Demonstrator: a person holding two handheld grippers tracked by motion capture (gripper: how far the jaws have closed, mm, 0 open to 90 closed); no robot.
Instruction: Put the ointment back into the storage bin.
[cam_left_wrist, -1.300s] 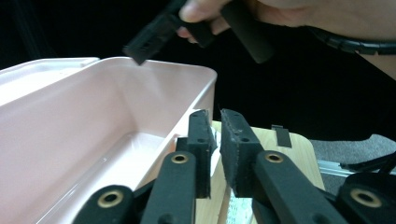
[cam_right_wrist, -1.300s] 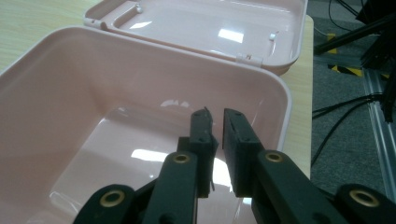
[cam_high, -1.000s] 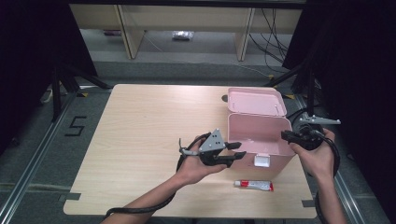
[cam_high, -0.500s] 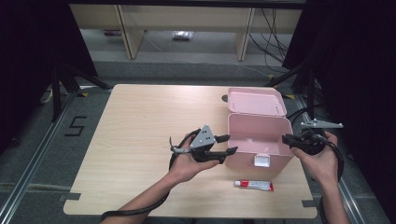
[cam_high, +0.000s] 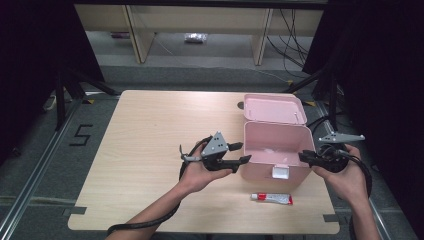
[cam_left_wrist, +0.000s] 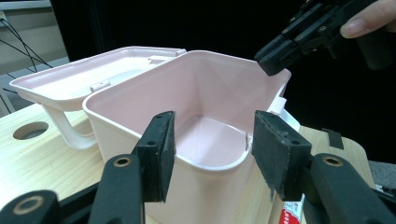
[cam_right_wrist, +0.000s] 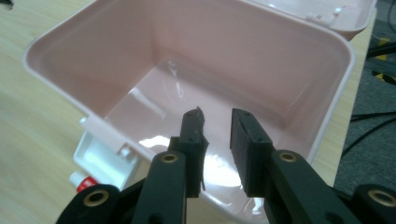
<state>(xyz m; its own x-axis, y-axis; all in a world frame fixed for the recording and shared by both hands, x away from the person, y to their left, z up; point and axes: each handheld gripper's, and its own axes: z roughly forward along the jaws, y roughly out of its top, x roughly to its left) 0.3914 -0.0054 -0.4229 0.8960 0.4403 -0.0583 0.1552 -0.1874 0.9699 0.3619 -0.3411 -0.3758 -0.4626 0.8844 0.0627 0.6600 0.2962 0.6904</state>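
A pink plastic box (cam_high: 272, 147) stands open on the wooden table (cam_high: 150, 130), its lid (cam_high: 274, 108) folded back behind it and its inside bare. My left gripper (cam_high: 242, 153) sits level at the box's left wall; its jaws have just been opening and stand wide with nothing between the pads (cam_left_wrist: 163, 154), the box (cam_left_wrist: 201, 98) just beyond them. My right gripper (cam_high: 305, 156) is at the box's right rim, over the box (cam_right_wrist: 187, 60). My right gripper (cam_right_wrist: 217, 135) has also been opening, and its narrow gap holds nothing.
A small white and red tube (cam_high: 271, 198) lies on the table in front of the box, near the front edge. A white latch (cam_high: 280, 171) hangs on the box's front wall. A round hole (cam_high: 240, 105) is in the tabletop behind the box. Cables trail off the table's right side.
The left gripper's jaws have spread wider beside the box's left wall. The right gripper's jaws have parted a little. Both hands and the box stay about where they were.
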